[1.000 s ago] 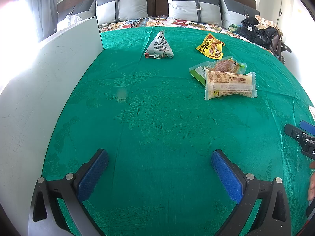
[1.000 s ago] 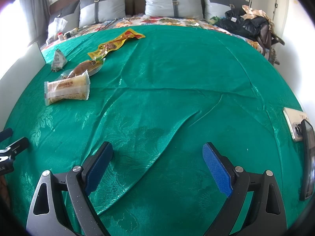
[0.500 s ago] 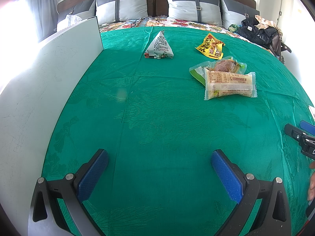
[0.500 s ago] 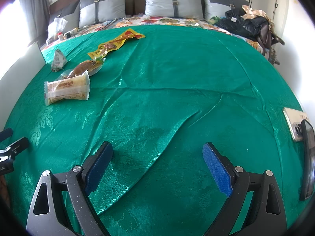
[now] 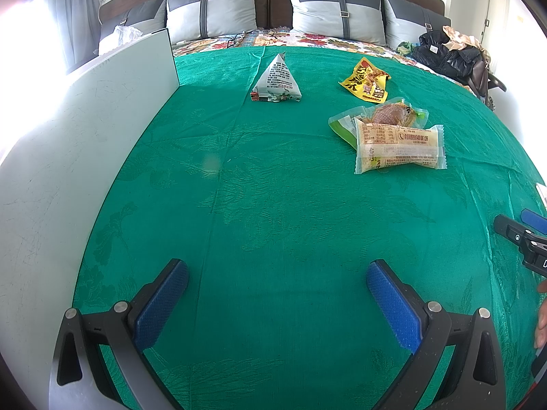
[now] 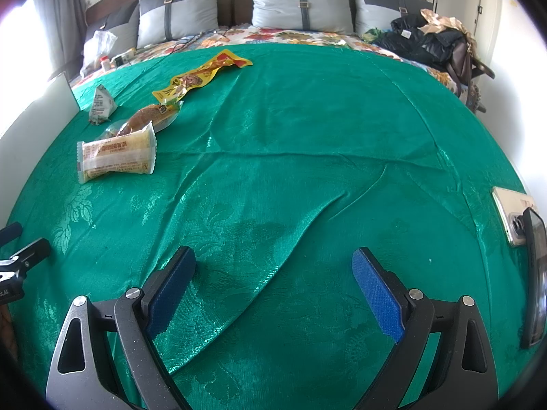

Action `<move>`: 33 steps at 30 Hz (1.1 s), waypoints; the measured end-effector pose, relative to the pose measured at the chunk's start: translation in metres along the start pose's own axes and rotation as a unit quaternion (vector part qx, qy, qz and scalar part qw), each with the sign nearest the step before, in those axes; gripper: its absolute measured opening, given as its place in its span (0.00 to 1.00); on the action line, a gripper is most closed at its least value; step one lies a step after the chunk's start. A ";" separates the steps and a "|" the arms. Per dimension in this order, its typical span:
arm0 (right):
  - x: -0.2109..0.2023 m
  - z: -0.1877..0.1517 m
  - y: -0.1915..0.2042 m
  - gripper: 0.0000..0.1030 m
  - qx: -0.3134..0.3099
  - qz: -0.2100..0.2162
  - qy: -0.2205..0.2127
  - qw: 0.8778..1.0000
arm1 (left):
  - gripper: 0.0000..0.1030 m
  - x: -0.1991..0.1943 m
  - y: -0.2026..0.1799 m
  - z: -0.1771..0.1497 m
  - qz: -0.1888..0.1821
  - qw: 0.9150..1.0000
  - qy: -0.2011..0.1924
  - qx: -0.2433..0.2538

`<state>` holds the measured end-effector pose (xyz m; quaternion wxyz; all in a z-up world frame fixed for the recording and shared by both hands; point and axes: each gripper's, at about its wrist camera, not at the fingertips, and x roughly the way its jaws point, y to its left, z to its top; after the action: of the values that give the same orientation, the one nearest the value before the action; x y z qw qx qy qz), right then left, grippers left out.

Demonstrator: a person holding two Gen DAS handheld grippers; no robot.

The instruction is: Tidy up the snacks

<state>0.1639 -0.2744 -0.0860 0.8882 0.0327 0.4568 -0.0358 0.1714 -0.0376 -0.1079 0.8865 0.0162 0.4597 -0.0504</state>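
Several snacks lie on a green cloth [image 5: 273, 188] spread over a bed. A white pyramid-shaped packet [image 5: 277, 82] [image 6: 102, 104] is farthest left. A yellow packet [image 5: 365, 80] [image 6: 201, 77] lies behind a green-edged bag with a brown bun [image 5: 389, 114] [image 6: 143, 119]. A clear-wrapped beige cake [image 5: 398, 148] [image 6: 116, 157] partly covers that bag. My left gripper [image 5: 277, 294] stands open low over bare cloth, well short of the snacks. My right gripper [image 6: 273, 273] is open too, over wrinkled cloth, with the snacks far to its upper left.
A white board [image 5: 85, 143] [image 6: 34, 109] stands upright along the cloth's left edge. A phone [image 6: 509, 215] lies at the right edge. Grey pillows [image 5: 335, 10] and a dark heap of clothes [image 6: 427, 44] sit at the bed's head. Each gripper shows at the other view's edge.
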 end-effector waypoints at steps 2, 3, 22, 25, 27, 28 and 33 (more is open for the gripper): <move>0.000 0.000 0.000 0.93 0.000 0.000 0.000 1.000 | 1.00 0.000 0.000 0.000 0.000 1.000 0.000 0.000; 0.000 0.000 0.000 0.93 0.000 0.000 0.000 1.000 | 1.00 0.000 0.000 0.000 0.000 1.000 0.000 0.001; 0.000 0.000 0.000 0.93 0.000 0.000 0.000 1.000 | 1.00 -0.015 -0.030 0.085 -0.063 0.992 0.031 0.102; 0.000 0.000 0.000 0.93 0.000 0.000 0.000 1.000 | 0.99 -0.007 -0.060 0.100 -0.067 0.984 0.026 0.160; 0.000 0.000 0.000 0.93 0.000 0.000 0.000 1.000 | 0.99 -0.001 -0.084 0.104 -0.072 0.973 0.021 0.217; 0.000 0.000 0.000 0.93 0.000 0.000 0.000 1.000 | 0.99 0.003 -0.096 0.106 -0.073 0.968 0.014 0.238; -0.001 0.000 0.000 0.93 0.001 0.001 0.000 1.000 | 0.71 0.037 -0.125 0.107 -0.076 0.955 0.061 0.279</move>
<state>0.1637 -0.2740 -0.0855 0.8882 0.0335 0.4568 -0.0355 0.2670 -0.1723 -0.0746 0.8104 0.2307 0.4807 -0.2428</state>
